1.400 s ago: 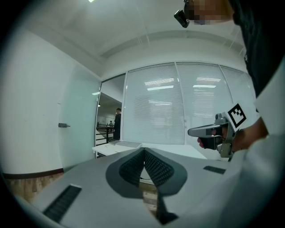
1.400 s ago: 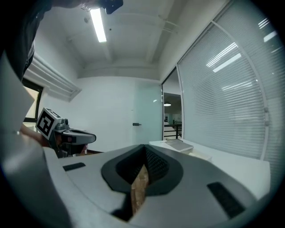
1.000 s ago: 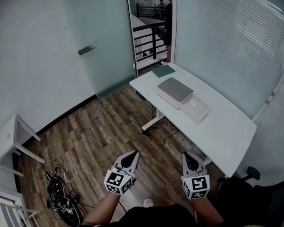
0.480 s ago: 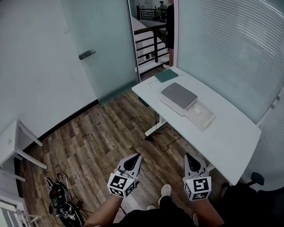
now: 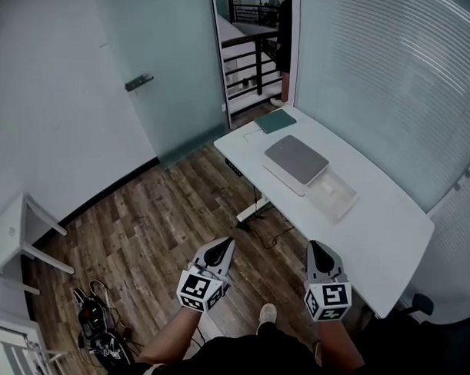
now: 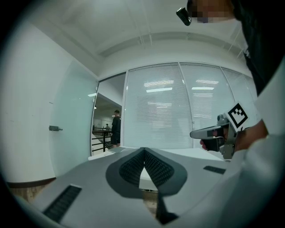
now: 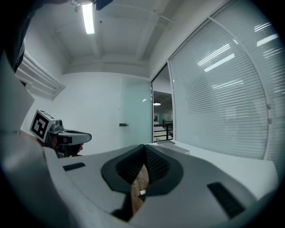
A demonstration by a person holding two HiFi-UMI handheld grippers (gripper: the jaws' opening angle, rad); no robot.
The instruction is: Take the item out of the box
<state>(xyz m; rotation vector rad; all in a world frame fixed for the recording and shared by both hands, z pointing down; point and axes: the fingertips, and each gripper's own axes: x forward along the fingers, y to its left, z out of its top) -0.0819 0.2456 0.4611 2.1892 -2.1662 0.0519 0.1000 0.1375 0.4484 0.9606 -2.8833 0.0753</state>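
Note:
A flat box with a grey lid lies on the white table, far ahead of both grippers. Beside it sits a pale shallow tray. Whatever the box holds is hidden under the lid. My left gripper and right gripper hang side by side in the air over the wood floor, short of the table's near edge. Both are shut with nothing between the jaws. In the left gripper view the left gripper has its pads meeting at the tip; the right gripper looks the same in its own view.
A green notebook lies at the table's far end. A frosted glass door with a handle stands at the back, a person beyond it by a railing. A white side table and tangled cables are on the left floor.
The view has shifted as the person steps toward the table; a shoe now shows below. Both grippers stay shut and have risen slightly in the view.

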